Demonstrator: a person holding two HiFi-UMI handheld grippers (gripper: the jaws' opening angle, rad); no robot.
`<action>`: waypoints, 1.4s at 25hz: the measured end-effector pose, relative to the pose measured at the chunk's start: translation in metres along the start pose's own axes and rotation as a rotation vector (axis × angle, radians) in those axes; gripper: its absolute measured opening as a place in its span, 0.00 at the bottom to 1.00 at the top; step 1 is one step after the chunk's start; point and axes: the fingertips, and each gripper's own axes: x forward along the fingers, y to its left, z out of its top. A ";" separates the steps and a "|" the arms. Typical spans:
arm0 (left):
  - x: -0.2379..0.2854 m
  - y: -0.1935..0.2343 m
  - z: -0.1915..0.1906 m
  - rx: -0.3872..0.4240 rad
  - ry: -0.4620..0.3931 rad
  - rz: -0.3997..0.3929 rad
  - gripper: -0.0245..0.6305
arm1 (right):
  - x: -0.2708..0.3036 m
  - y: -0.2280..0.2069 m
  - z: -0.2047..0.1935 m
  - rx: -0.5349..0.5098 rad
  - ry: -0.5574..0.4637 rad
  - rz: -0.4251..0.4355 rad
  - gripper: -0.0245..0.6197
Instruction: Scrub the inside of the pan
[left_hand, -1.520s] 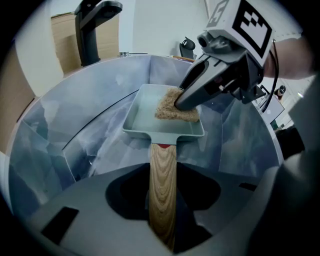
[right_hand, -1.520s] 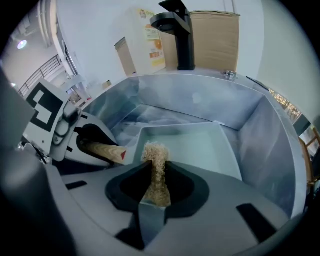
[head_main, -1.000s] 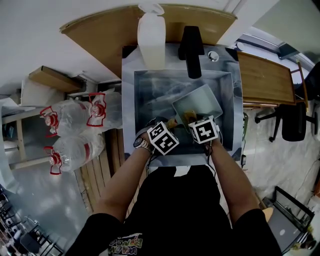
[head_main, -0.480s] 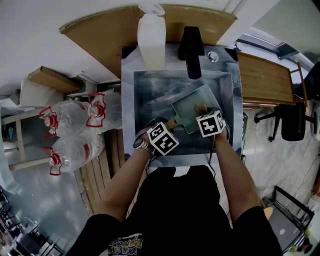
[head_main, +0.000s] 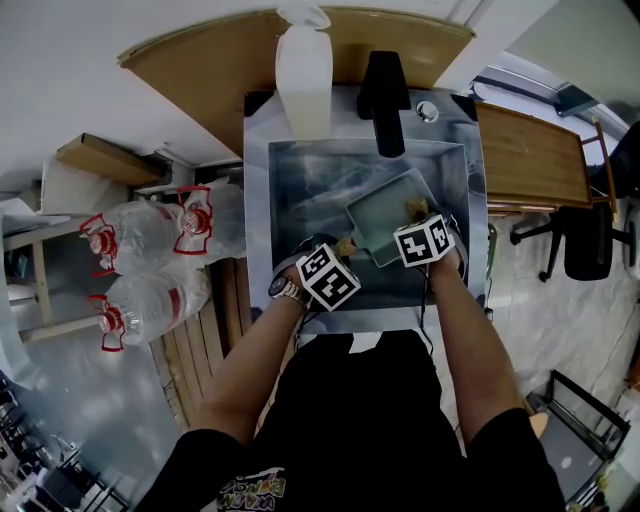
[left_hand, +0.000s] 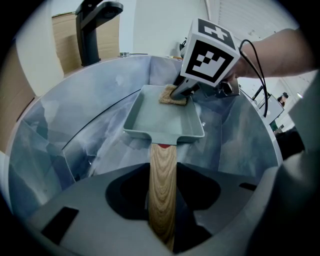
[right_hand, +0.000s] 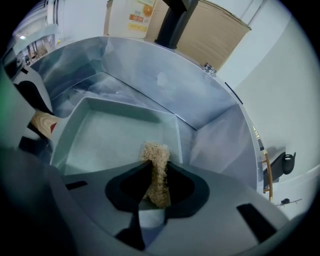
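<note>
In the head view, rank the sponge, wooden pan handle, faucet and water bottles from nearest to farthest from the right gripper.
1. The sponge, held by the right gripper.
2. The wooden handle, to its left.
3. The faucet, at the back.
4. The water bottles, far left.

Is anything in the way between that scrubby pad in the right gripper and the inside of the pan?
Nothing visible. The right gripper is shut on the tan fibrous scrub pad, whose tip rests on the bare floor of the pale green rectangular pan. The left gripper clamps the pan's wooden handle, off to the side.
</note>
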 end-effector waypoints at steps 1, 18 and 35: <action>0.000 0.000 0.000 0.000 0.000 0.000 0.29 | 0.000 0.000 0.000 0.003 -0.003 -0.001 0.18; 0.001 0.000 0.000 0.001 -0.002 0.001 0.29 | -0.011 -0.008 0.028 0.169 -0.098 0.139 0.18; 0.002 -0.003 -0.001 0.009 0.002 -0.010 0.29 | -0.006 0.019 0.064 0.075 -0.067 0.231 0.18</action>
